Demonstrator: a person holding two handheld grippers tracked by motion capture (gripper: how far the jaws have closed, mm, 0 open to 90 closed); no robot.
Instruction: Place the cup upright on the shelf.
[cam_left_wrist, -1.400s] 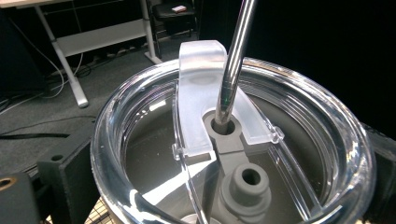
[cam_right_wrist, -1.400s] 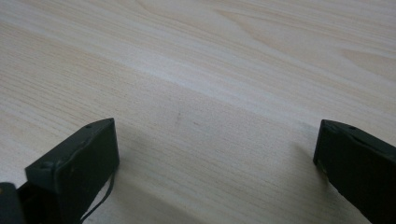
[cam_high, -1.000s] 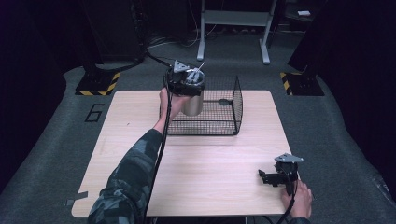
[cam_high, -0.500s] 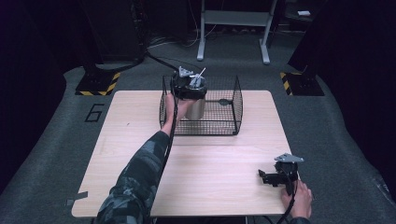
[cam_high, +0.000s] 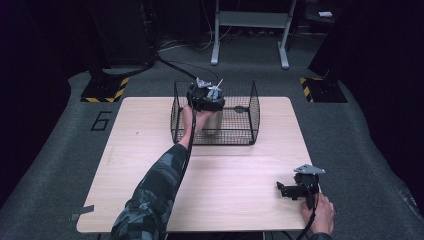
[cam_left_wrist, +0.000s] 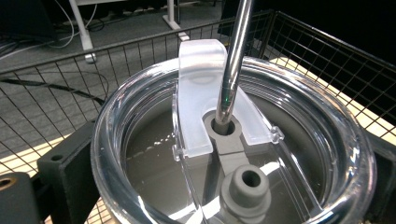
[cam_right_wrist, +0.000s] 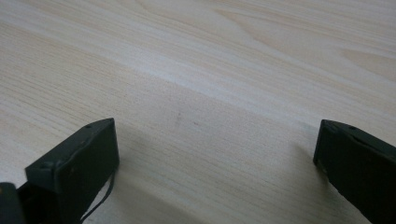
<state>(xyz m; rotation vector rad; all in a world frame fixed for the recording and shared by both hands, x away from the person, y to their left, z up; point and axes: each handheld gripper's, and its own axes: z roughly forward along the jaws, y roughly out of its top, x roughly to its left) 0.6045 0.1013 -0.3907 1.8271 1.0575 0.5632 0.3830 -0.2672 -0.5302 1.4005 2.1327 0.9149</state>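
The tumbler (cam_high: 214, 120), clamped at its lid by the left gripper (cam_high: 206, 96) inside the basket (cam_high: 250, 100), may be tipped if its straw (cam_left_wrist: 232, 65) is snagged (right gripper (cam_right_wrist: 215, 154) spread wide, idle on the table (cam_right_wrist: 196, 70)).

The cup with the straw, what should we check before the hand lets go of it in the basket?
1. Left gripper around the cup: ok, the jaws flank the clear lid.
2. Cup inside the wire basket: ok.
3. Cup resting on the basket floor: cannot tell, the bottom is hidden.
4. Metal straw seated in the lid hole: ok.
5. Cup upright: ok, it looks level.
6. Right gripper out of the way: ok, open near the table front edge.
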